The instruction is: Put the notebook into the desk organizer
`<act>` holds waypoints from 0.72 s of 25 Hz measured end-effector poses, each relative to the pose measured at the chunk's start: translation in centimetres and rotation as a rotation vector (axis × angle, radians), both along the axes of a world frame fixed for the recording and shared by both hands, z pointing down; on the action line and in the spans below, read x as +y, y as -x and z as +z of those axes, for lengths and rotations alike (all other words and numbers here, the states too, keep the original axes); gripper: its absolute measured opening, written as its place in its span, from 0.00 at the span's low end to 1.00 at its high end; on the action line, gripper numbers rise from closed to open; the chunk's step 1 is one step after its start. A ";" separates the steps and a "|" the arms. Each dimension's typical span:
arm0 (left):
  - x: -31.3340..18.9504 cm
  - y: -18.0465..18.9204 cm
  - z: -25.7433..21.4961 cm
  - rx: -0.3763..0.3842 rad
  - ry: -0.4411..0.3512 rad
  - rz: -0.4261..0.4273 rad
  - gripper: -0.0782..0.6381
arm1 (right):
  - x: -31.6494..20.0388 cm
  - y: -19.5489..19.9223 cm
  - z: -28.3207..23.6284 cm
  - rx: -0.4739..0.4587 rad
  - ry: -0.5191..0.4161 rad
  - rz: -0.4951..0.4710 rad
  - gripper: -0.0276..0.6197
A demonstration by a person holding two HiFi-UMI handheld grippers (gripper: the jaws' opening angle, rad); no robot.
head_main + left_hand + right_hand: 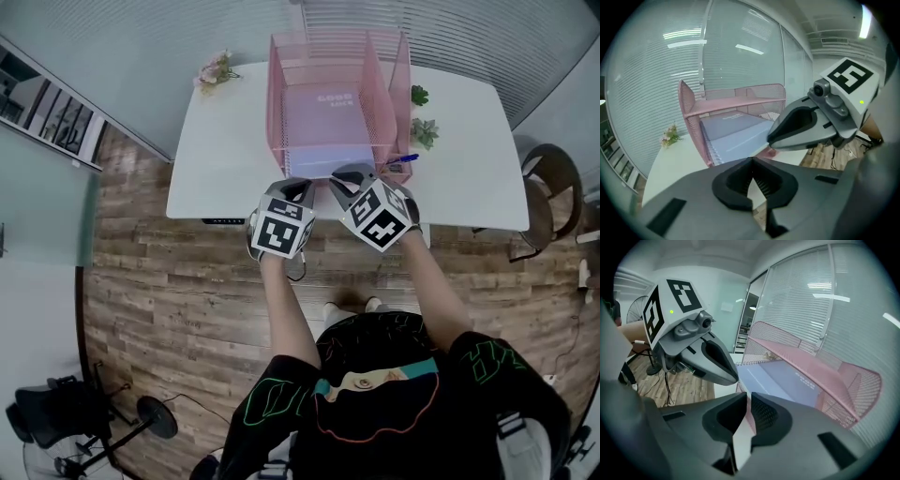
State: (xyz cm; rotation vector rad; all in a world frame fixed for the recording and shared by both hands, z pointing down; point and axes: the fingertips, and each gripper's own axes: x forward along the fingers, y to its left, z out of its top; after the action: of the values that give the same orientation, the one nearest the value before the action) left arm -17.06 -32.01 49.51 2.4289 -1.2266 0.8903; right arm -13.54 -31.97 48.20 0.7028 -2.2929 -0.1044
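In the head view, both forearms reached forward side by side, holding the left tool and right tool at the near edge of the white surface. The notebook lay flat inside the pink desk organizer. In the left gripper view, that tool was clenched on nothing. In the right gripper view, the right tool's jaws stood barely parted and empty.

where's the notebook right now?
Head view: the notebook lies flat in the pink desk organizer, in its wide left compartment, mid-table, with a blue pen at the organizer's front-right corner.
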 end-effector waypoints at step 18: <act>-3.3 0.5 -1.4 -0.078 -0.073 -0.133 0.10 | -3.4 -0.8 -0.3 -0.026 -0.028 0.152 0.09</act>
State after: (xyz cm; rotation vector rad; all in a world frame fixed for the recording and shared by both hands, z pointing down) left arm -17.53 -35.26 48.15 2.3550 -1.4544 0.9247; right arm -12.77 -35.36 47.88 0.8950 -2.2576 -0.0571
